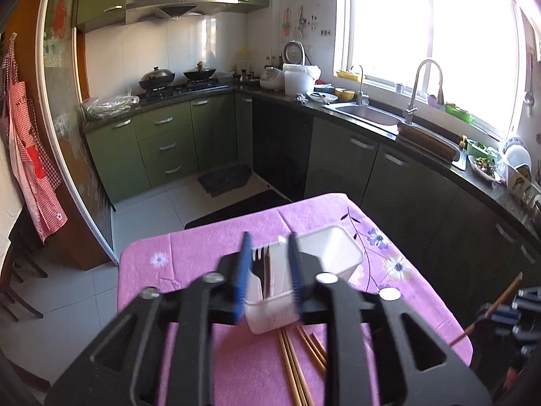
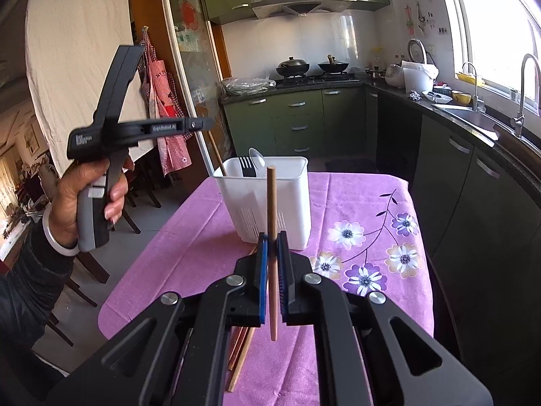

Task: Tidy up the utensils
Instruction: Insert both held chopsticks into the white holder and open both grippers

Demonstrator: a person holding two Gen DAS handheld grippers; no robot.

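A white utensil holder (image 2: 290,203) stands on the purple flowered tablecloth (image 2: 358,199). It holds a black fork (image 2: 246,166), a white spoon (image 2: 258,162) and a chopstick (image 2: 216,155) that leans out of its left corner. My left gripper (image 1: 269,241) hovers open over the holder (image 1: 338,253), with nothing pressed between its blue pads. In the right wrist view a hand holds the left gripper (image 2: 207,123) up at the left. My right gripper (image 2: 272,237) is shut on an upright wooden chopstick (image 2: 270,196) in front of the holder. Several more chopsticks (image 2: 240,348) lie on the cloth below.
Dark and green kitchen cabinets (image 1: 341,162) run along the far and right sides, with a sink (image 1: 367,112) under the window and woks on the stove (image 1: 159,79). Wooden chairs (image 2: 138,196) stand left of the table. A dark mat (image 1: 226,179) lies on the tiled floor.
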